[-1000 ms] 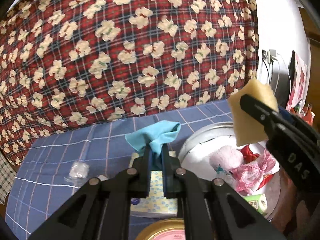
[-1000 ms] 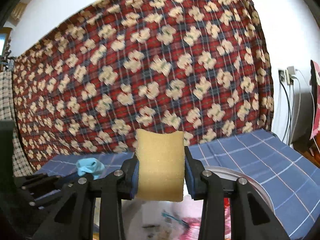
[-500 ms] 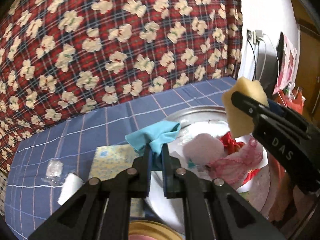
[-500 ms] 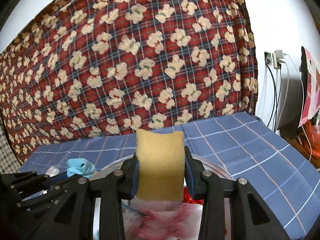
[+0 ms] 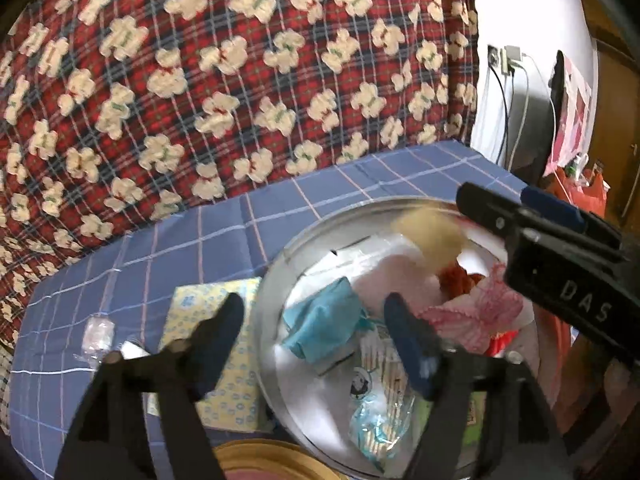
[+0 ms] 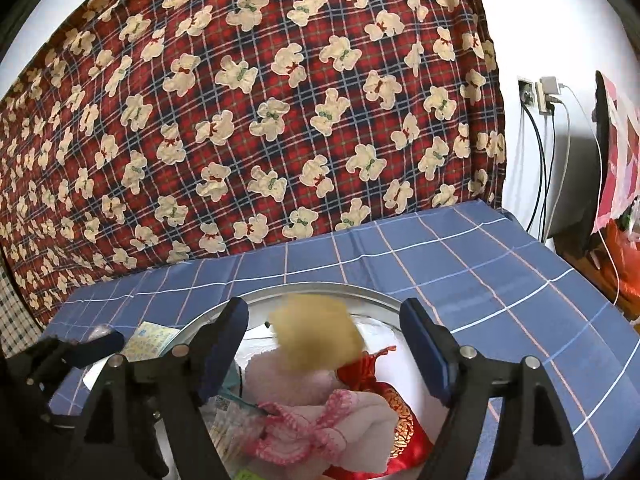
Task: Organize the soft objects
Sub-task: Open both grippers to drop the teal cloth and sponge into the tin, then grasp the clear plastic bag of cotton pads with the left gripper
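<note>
In the round metal basin (image 5: pixel 276 264): 1 yellow sponge (image 5: pixel 430 232) at 12 o'clock, 1 blue cloth (image 5: pixel 324 326) at 9 o'clock, 1 red pouch (image 6: pixel 396 404), 1 pink-trimmed bundle (image 6: pixel 316 428).

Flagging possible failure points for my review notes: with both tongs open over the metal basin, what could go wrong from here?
1. The yellow sponge is blurred, apparently mid-drop near the far rim of the basin; it might bounce out.
2. The basin is already heaped: blue cloth, pink plush, red pouch. Later items may slide off.
3. The left tongs and right tongs hang close together and could collide.
</note>
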Demonstrator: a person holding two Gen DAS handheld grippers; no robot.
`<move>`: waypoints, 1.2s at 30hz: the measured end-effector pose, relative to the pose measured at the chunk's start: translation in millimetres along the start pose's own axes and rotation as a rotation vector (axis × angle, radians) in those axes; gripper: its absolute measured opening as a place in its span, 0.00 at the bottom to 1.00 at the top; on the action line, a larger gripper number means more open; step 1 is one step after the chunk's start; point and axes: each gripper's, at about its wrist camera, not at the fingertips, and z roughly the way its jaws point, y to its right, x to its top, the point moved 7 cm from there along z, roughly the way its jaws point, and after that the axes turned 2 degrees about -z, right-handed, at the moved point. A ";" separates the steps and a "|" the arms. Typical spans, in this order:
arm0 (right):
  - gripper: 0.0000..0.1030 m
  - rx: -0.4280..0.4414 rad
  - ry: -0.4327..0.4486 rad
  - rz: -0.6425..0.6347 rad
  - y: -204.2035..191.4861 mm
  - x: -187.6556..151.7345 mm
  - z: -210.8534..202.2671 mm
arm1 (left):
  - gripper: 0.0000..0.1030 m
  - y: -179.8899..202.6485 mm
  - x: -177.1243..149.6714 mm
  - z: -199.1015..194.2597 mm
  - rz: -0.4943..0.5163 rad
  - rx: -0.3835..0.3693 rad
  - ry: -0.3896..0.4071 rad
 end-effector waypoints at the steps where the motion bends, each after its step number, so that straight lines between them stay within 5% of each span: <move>1: 0.78 -0.003 0.003 -0.002 -1.2 0.3 -0.8 | 0.73 -0.3 1.5 -4.7 -0.002 -0.014 0.014; 8: 0.78 0.023 0.069 0.017 -10.5 8.4 -16.1 | 0.78 -34.9 4.3 -29.6 -0.001 0.043 0.100; 14: 0.79 0.119 0.085 -0.023 -55.3 7.9 -22.2 | 0.81 -118.0 -11.4 -43.3 -0.084 0.139 0.113; 23: 0.79 0.312 -0.033 -0.085 -155.7 -11.7 1.1 | 0.81 -267.8 -60.2 -29.9 -0.285 0.340 0.036; 36: 0.79 0.372 -0.142 -0.212 -248.1 -30.2 22.5 | 0.81 -284.2 -71.3 50.2 -0.253 0.256 -0.102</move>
